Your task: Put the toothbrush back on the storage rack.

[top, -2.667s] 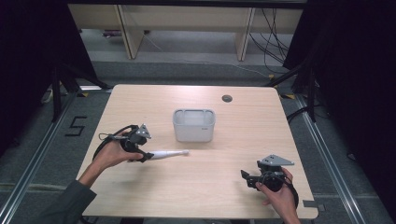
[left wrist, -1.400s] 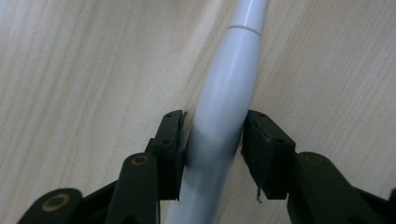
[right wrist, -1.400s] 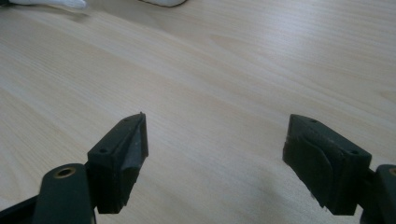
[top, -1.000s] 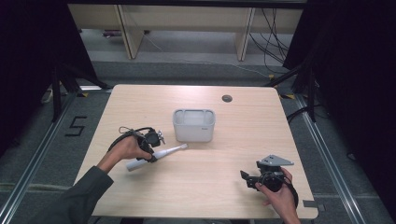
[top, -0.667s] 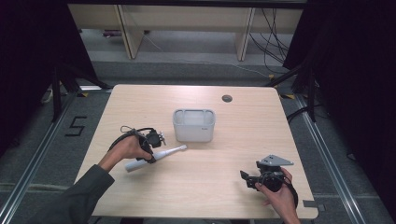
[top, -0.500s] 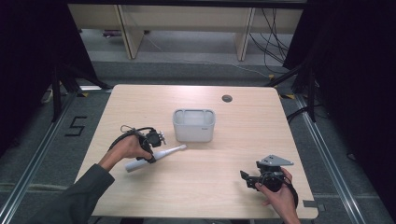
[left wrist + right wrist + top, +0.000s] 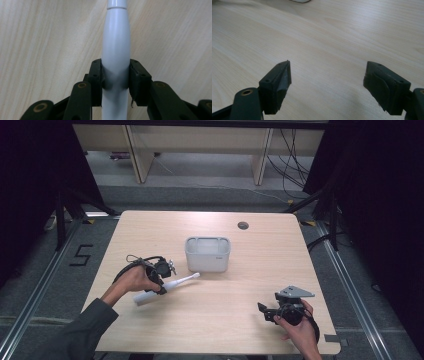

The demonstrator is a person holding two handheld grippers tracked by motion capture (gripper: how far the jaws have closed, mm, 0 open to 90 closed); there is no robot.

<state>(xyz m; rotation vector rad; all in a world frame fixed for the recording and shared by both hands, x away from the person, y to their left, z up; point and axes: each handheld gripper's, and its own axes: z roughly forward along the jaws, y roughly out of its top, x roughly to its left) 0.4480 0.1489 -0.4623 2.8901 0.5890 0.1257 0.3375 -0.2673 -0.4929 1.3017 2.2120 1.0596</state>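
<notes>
Clamping the white electric toothbrush at mid-handle, the left gripper holds it low over the table, brush head aimed right and up toward the grey holder just beyond; the right gripper rests well apart, jaws spread.

Glossy white plastic toothbrush, matt wood table

I see a white plastic toothbrush, a grey plastic box, and a light wooden table.
</notes>
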